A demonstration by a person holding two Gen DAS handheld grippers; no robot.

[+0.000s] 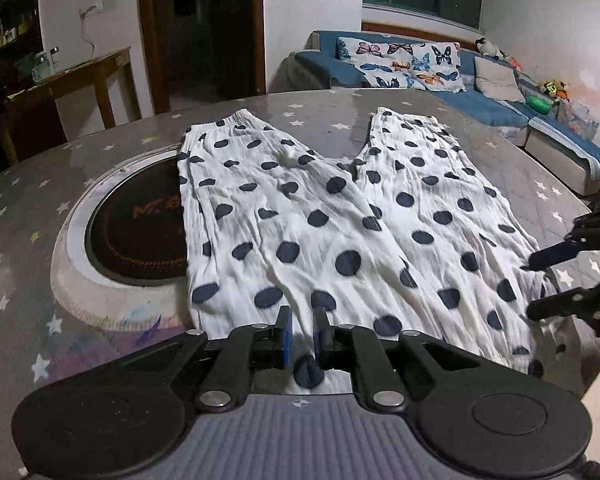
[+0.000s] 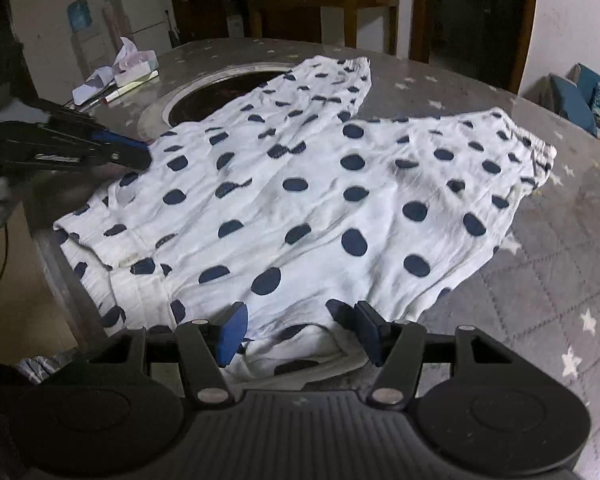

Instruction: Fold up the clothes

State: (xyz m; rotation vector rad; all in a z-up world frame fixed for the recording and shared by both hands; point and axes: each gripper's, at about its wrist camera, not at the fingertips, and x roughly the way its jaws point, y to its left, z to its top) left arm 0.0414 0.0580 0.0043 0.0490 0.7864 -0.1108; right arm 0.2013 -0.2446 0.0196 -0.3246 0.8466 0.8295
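White trousers (image 1: 340, 220) with dark blue dots lie spread flat on the desk (image 1: 380, 98), legs pointing far, waist at the near edge and partly hanging over it. The desk wears a grey cover printed with pale stars. The left leg overlaps a round cooktop (image 1: 136, 224) sunk into the desk; reddish writing on its dark glass begins "MT" but the rest is too blurred to read.

The left gripper (image 1: 302, 334) is pressed nearly together, its blue pads pinching a fold of the waist fabric at the near edge. In the right wrist view it (image 2: 136, 156) reaches in from the left, tips on the cloth's left edge.

The right gripper (image 2: 300, 328) is spread wide, its blue pads standing either side of the waist fabric with cloth lying between them; the pads do not clamp it. In the left wrist view it (image 1: 534, 286) shows at the right, fingers apart just above the trousers' right edge.

At the desk's far left corner in the right wrist view sit a tissue box (image 2: 136, 66) and some papers (image 2: 94, 86); no print on them is legible. Beyond the desk stand a blue sofa (image 1: 496, 108) with a butterfly-print cushion (image 1: 404, 64), and a wooden side table (image 1: 72, 80).
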